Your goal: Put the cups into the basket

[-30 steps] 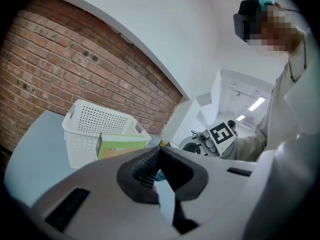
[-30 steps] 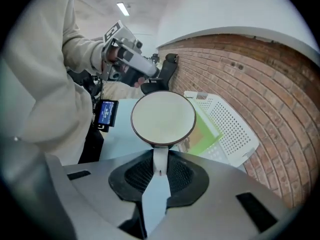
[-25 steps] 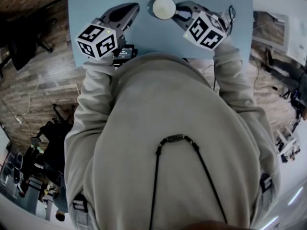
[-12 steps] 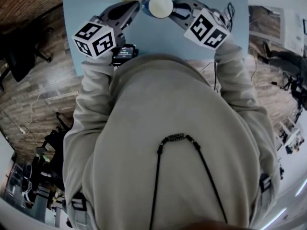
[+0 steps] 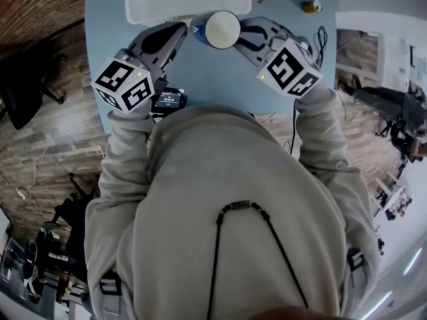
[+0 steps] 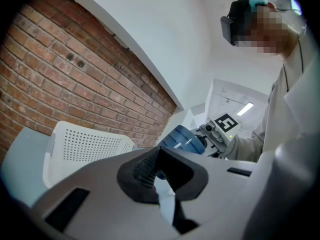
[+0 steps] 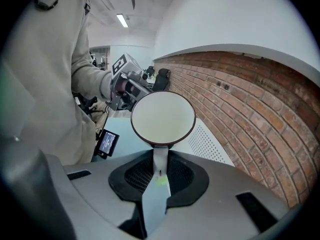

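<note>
1. At the left of the head view, the left gripper [image 5: 185, 29] is stretched out over the blue table [image 5: 220, 72], with its marker cube nearest the person.
2. In the left gripper view its jaws are clenched almost together on the edge of the blue cup [image 6: 181, 138]. So that cup is gripped, not just sitting nearby.
3. Just beside that gripper's cube, a small screen device [image 5: 168, 100] is lying on the table by the near edge.
4. Further along, the white basket [image 5: 137, 12] is parked at the far side of the table. Its perforated wall is seen in both gripper views, with a brick wall [image 6: 60, 69] behind it.
5. The blue cup [image 5: 197, 32] is held just in front of the basket's near rim – not inside it. It's mostly tucked under the white cup [image 5: 222, 29] from above, and whether the two touch can't be made out.
6. The white cup is held at the same spot, overlapping the basket's near rim in the head view, but it isn't in the basket either.
7. The right gripper [image 5: 235, 37] is clamped on the white cup's wall. In the right gripper view the jaws are pinched tight on the wall just under the cup's dark rim, with its pale inside facing the camera.
8. At the far right, a small yellowish object [image 5: 310, 6] and a dark cable [image 5: 321, 35] are left on the table.
</note>
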The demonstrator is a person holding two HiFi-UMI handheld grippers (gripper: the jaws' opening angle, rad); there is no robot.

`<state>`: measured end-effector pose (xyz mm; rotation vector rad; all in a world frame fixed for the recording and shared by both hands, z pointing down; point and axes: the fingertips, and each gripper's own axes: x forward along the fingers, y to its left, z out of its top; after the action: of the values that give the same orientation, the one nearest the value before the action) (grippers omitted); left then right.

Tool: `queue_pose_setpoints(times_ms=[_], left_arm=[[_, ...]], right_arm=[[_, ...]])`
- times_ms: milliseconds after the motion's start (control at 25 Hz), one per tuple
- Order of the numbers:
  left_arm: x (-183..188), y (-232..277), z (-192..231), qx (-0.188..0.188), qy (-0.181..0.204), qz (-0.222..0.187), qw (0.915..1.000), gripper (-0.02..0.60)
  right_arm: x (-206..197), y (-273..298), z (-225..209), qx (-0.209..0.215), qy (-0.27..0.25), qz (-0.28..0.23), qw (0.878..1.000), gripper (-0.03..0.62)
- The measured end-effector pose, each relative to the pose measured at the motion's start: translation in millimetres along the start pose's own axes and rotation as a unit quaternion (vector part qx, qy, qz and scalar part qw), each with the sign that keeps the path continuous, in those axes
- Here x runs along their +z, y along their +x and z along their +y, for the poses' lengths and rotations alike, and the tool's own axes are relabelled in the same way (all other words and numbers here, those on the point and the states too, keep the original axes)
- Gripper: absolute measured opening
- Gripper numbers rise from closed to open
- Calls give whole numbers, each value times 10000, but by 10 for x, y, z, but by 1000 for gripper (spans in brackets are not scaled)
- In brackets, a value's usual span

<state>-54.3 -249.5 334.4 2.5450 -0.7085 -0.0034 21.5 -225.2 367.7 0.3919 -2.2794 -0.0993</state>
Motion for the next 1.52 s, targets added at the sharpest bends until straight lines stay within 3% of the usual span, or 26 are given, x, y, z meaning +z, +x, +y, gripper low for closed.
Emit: queue_pose_setpoints(times_ms=[160,440,680,960,1520], left_arm=[[175,43,153,-9,41,-59,10000,-5],[248,116,821,335,-294,-127,9989,-5],[140,167,930,497,-456,45,9977,-4],[323,135,1190,766,-346,-429,9955,-5],[221,134,1146,634,-437,-230,9968,-5]], right_arm=[[92,188,-328,50,171,-152,9997,63],[53,839,-821,283,28,131,9995,63],[-99,1116,-891,535,-32,310,9981,63],[-295,1536,-1113,760,68,494,9959,63],[-846,2239,-911,1260,-88,1322,9832,63]])
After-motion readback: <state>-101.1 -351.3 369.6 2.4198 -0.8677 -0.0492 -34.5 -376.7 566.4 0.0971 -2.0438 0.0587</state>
